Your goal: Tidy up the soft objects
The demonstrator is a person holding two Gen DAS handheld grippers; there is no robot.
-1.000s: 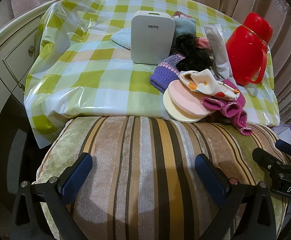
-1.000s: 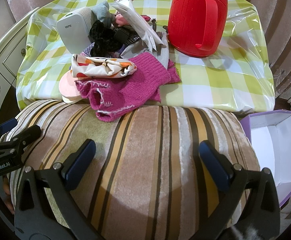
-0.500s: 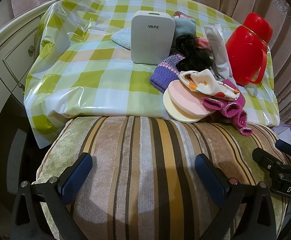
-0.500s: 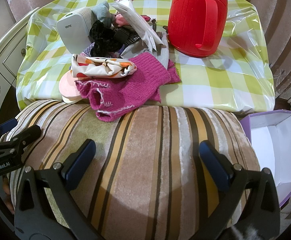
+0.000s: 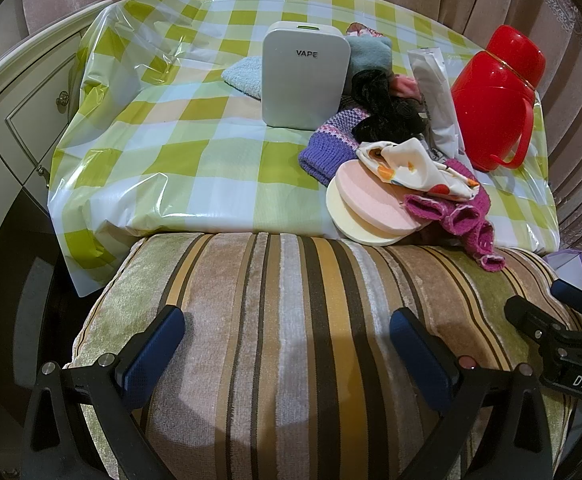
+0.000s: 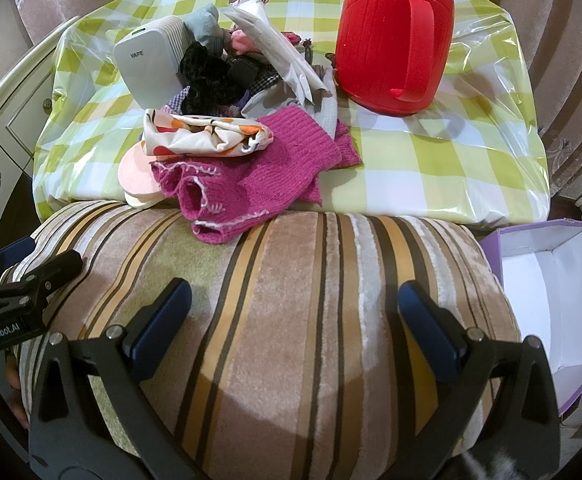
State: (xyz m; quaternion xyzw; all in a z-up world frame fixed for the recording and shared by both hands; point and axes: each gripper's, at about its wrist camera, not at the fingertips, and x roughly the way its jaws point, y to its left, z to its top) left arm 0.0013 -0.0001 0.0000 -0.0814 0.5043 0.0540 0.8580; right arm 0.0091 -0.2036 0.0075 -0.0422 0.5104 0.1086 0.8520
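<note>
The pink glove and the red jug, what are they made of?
The pink glove looks like knitted yarn, probably wool or acrylic: you can see ribbed stitches, a fuzzy matte surface and pale stitched edges. The red jug looks like hard plastic: it is smooth and glossy, with light glinting on its handle. A thin gold band rings its top.

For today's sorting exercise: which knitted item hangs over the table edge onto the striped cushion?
The magenta knit; its cuffs droop onto the cushion, while the purple knit lies wholly on the table.

Sharp, evenly lit fisheye views; tablecloth [image 5: 195, 128] glare, dark vignetted corners.
</note>
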